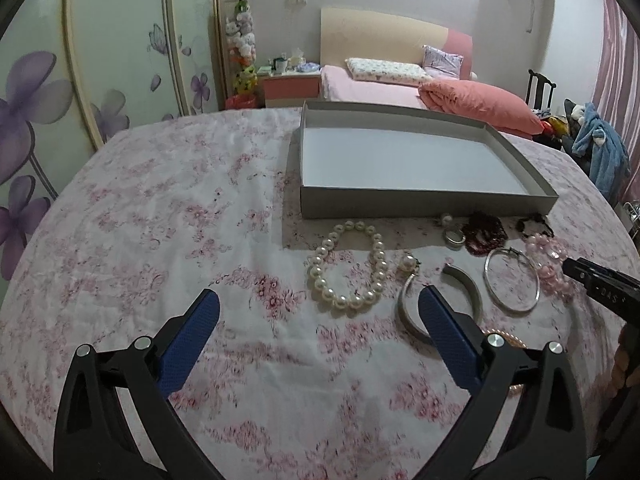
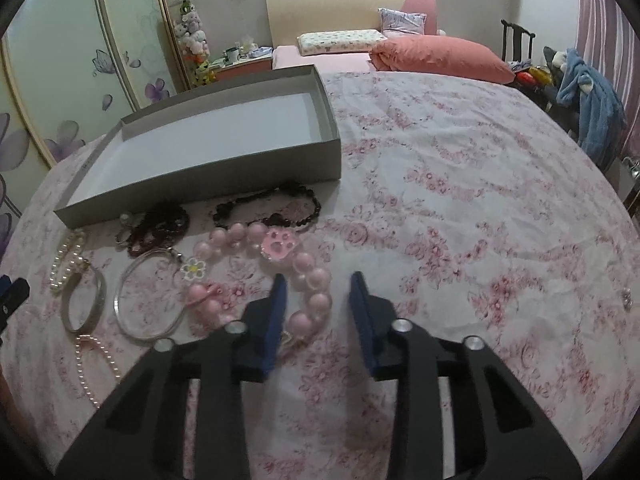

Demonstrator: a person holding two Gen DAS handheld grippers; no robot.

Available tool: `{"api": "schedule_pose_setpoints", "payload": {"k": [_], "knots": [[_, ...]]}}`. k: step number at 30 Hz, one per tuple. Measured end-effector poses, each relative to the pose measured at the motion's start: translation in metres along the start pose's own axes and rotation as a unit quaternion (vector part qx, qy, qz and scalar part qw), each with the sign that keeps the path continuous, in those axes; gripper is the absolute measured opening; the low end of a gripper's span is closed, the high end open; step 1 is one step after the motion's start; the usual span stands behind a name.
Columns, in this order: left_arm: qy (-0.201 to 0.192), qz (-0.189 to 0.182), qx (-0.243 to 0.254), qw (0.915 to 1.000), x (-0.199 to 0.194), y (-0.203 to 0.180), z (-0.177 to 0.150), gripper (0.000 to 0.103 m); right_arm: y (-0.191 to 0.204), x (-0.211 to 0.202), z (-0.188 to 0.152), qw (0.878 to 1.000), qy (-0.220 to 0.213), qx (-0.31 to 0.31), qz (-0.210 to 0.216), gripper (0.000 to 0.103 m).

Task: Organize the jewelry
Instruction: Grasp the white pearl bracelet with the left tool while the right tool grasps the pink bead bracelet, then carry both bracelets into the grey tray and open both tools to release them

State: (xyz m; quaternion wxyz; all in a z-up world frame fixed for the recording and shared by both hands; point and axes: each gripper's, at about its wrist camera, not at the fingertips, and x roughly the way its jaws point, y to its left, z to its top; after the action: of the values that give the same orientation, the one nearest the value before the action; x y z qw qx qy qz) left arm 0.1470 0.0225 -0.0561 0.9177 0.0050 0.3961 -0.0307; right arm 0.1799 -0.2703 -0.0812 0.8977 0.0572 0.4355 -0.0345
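Right gripper (image 2: 318,284) jaws part-open, straddling pink bead necklace (image 2: 308,280), gripping nothing, left gripper (image 1: 320,304) jaws wide, empty, grey tray (image 1: 424,202) lying lengthwise beyond jewelry on floral table (image 1: 160,220).

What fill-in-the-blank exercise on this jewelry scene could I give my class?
1. The grey box on the floral cloth holds ___.
2. The white pearl bracelet lies ___ the box.
3. The bracelet with the paw charm has beads coloured ___.
4. The left gripper has its jaws ___.

Missing words: nothing; outside; pink; open
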Motion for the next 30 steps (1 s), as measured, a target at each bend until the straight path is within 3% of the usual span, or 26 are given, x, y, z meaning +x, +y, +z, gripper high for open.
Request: {"api": "schedule_pose_setpoints", "payload": {"k": [2,15,18,22,30], "knots": [[0.011,0.0,-0.004,0.9999,0.009,0.003,0.004,0.095,-0.001,0.002,0.001,1.0,-0.002,-0.007,-0.004,0.02],[0.061,-0.01,-0.003,0.9981,0.045,0.002,0.015,0.044,-0.001,0.003,0.001,1.0,-0.003,-0.01,-0.004,0.019],[0.059,-0.002,0.002,0.9982,0.045,0.0,0.013,0.035,-0.001,0.003,0.001,1.0,-0.003,-0.009,-0.003,0.019],[0.056,0.001,0.004,0.9984,0.043,-0.001,0.012,0.014,-0.002,0.003,0.002,1.0,-0.005,-0.003,0.003,0.016],[0.052,0.001,0.007,0.9986,0.041,0.002,0.01,0.01,-0.009,-0.003,0.001,1.0,-0.012,0.009,0.018,0.014]]}}
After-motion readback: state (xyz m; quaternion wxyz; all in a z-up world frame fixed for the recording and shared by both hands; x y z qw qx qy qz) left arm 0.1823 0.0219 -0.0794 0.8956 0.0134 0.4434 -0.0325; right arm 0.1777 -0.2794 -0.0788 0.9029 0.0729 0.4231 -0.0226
